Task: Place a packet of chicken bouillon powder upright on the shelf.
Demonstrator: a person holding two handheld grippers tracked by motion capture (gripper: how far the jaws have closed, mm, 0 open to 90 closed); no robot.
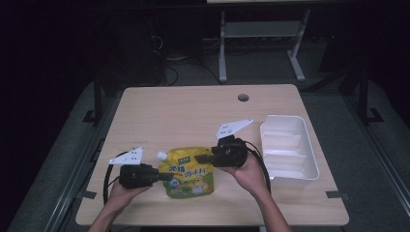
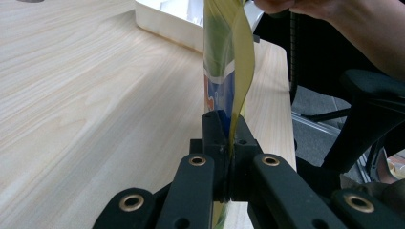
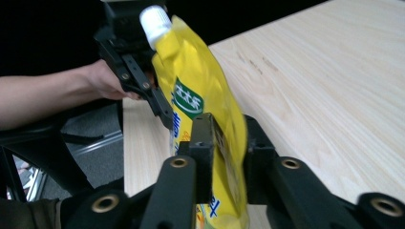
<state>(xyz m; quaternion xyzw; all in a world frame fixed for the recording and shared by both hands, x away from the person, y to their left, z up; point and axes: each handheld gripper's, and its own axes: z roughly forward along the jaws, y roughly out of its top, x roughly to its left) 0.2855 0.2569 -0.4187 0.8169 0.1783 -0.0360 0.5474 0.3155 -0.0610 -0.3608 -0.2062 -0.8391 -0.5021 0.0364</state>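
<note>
A yellow spouted pouch [image 1: 188,172] with a white cap [image 1: 161,155] is held over the near part of the wooden table [image 1: 193,116]. My left gripper [image 1: 167,176] is shut on the pouch's left edge, and the left gripper view shows the thin yellow edge [image 2: 239,62] pinched between the black jaws [image 2: 228,138]. My right gripper [image 1: 199,159] is shut on the pouch's upper right edge. From the right gripper view the pouch [image 3: 200,95] runs between the jaws [image 3: 224,143], with the cap [image 3: 155,19] at the far end and the left gripper [image 3: 165,112] behind it.
A white plastic tray [image 1: 290,150] stands at the table's right side, close to my right hand; its wall [image 2: 165,26] also appears in the left gripper view. A round cable hole [image 1: 243,97] sits near the far edge. Dark floor and a desk frame lie beyond.
</note>
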